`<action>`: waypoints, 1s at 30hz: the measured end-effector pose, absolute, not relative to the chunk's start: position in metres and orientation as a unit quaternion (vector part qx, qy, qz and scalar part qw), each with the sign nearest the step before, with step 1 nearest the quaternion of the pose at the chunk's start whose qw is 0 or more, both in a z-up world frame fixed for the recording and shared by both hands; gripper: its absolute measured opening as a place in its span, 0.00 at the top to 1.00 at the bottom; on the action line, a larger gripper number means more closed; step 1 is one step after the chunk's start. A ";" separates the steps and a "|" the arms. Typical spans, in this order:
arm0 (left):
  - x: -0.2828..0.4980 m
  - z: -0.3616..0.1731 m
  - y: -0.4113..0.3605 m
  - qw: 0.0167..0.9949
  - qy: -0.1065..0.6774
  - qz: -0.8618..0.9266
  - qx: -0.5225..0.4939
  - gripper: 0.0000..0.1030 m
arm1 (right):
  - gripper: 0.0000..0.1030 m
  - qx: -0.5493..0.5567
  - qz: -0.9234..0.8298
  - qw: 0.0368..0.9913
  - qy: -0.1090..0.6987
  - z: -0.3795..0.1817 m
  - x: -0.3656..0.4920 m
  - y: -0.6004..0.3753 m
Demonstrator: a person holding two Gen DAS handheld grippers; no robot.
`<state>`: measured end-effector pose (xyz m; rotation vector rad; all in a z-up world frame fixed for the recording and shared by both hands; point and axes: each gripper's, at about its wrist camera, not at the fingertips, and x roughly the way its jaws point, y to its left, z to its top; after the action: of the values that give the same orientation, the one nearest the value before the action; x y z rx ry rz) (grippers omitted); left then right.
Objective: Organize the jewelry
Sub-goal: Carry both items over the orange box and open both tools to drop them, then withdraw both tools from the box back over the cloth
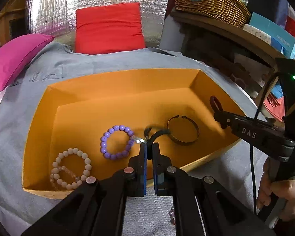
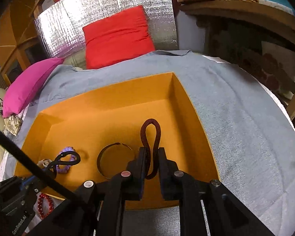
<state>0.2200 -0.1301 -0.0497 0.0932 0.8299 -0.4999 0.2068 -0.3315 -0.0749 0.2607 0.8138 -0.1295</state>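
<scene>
Left wrist view: the left gripper (image 1: 149,147) is clamped on a black cord loop (image 1: 157,134) above the orange box (image 1: 127,78), with the purple bead bracelet (image 1: 116,144) at its 9 o'clock, the white bead bracelets (image 1: 72,169) at 8 o'clock and the metal cuff bangle (image 1: 183,129) at 2 o'clock. Right wrist view: the right gripper (image 2: 151,153) is clamped on a dark red coiled band (image 2: 150,131) looping toward 12 o'clock over the box floor, the bangle (image 2: 108,157) at its 9 o'clock. A red bead bracelet (image 2: 45,204) lies outside the box at 8 o'clock, on the grey cloth (image 2: 236,118).

It looks like a home, with a soft red cushion (image 1: 109,28), a pink pillow (image 1: 13,59) and a woven straw basket (image 1: 210,2) on a wooden shelf (image 1: 236,33).
</scene>
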 end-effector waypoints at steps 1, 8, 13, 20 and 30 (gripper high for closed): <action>0.219 -0.048 -0.131 0.885 0.396 -0.242 0.049 0.95 | 0.85 0.127 -0.064 0.907 0.396 -0.075 0.208 -0.331; 0.210 -0.034 -0.128 0.900 0.370 -0.219 0.067 0.50 | 0.50 0.130 -0.070 0.911 0.385 -0.070 0.204 -0.332; 0.204 -0.020 -0.117 0.915 0.355 -0.179 0.074 0.32 | 0.50 0.121 -0.071 0.918 0.371 -0.060 0.198 -0.329; 0.193 -0.005 -0.098 0.929 0.338 -0.124 0.088 0.28 | 0.49 0.116 -0.064 0.919 0.372 -0.048 0.183 -0.318; 0.171 0.007 -0.065 0.936 0.329 -0.087 0.092 0.28 | 0.40 0.096 -0.044 0.926 0.361 -0.029 0.145 -0.293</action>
<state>0.1713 -0.0645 0.0066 0.1883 0.6725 -0.1771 0.1452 -0.2926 -0.0293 0.1962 0.7409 -0.0896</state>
